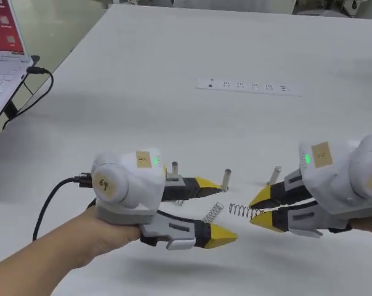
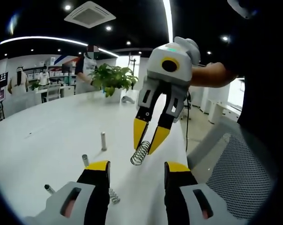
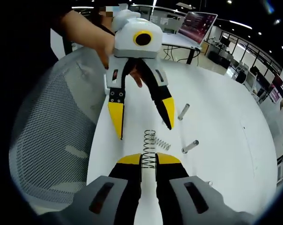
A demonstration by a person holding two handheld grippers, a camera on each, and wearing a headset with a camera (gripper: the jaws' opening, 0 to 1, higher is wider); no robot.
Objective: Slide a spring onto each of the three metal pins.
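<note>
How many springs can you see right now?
2. The held spring is pinched in the right gripper; the loose spring lies on the table between the open jaws of the left gripper. A third may be hidden.

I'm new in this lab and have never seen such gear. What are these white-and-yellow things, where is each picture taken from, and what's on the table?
They are hand-held tools: a person holds a two-jaw gripper in each hand. The head view comes from a headset camera looking down; each round picture comes from a camera riding on one gripper, facing the other. The left gripper is open. The right gripper pinches a spring. On the table stand three metal pins, with a second spring by the left gripper and a power strip farther back. A laptop sits to the left.
</note>
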